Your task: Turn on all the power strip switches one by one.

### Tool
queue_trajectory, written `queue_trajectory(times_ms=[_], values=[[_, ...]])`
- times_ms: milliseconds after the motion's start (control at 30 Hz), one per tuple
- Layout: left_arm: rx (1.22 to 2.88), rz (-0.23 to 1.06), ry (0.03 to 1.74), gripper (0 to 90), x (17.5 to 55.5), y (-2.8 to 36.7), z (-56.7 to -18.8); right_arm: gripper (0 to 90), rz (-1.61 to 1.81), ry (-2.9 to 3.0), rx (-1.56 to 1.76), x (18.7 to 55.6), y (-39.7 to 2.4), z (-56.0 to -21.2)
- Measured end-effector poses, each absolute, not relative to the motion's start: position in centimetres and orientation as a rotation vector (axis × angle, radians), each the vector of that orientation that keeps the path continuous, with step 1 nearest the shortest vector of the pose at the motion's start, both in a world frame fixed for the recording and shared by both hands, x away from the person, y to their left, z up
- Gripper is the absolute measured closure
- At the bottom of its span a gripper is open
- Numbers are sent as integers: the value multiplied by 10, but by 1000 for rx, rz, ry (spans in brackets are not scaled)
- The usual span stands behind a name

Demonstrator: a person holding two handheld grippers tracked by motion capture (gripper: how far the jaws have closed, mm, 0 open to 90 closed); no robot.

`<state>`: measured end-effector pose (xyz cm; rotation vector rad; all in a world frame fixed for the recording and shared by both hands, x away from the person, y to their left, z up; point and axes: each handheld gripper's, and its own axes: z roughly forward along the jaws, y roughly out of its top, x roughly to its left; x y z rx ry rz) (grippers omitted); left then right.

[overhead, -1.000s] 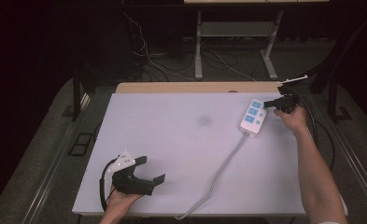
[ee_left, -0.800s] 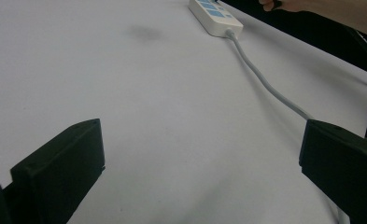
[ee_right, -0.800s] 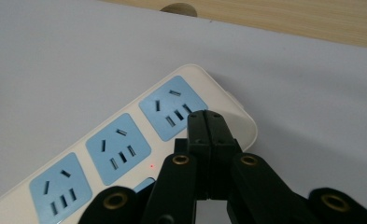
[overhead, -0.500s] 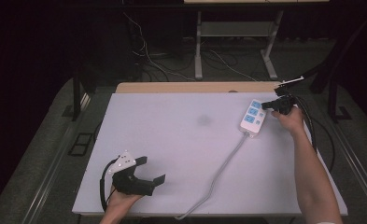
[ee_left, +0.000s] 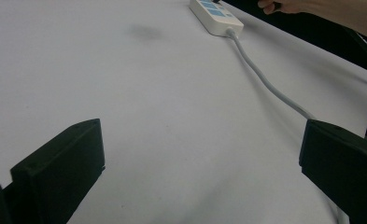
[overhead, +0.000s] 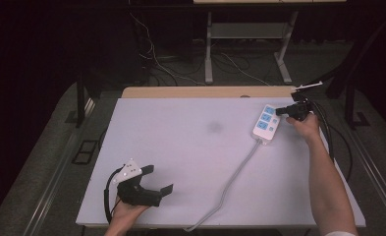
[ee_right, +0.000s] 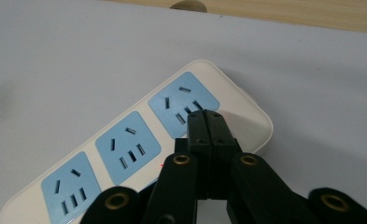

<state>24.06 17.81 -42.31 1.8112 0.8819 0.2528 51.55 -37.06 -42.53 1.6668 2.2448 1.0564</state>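
On white table [overhead: 180,147], power strip [overhead: 265,124], dark room

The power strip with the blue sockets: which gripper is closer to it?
Right. The right gripper is shut, its tips over the power strip at the far socket. The left gripper sits open near the table's front edge, far away.

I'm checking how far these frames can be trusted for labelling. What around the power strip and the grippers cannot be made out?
- Right gripper view: the shut right gripper covers part of the power strip; whether its tips touch is unclear.
- High view: the strip's small button markings are too small to read.
- High view: the grey cord runs off the table's near edge; its plug is cut off.
- Left gripper view: the left gripper's body is out of frame.
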Motion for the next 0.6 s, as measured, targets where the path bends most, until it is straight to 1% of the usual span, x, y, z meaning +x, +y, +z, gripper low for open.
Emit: queue_trajectory(times_ms=[167, 300, 600], values=[[1809, 255, 887, 0, 240, 179, -423, 900, 1010, 2261, 1634, 516, -369, -424], [1808, 254, 889, 0, 241, 179, -423, 900, 1060, 2252, 1637, 515, -372, -427], [1806, 250, 890, 0, 242, 178, -423, 900, 1038, 2258, 1628, 514, -369, -424]])
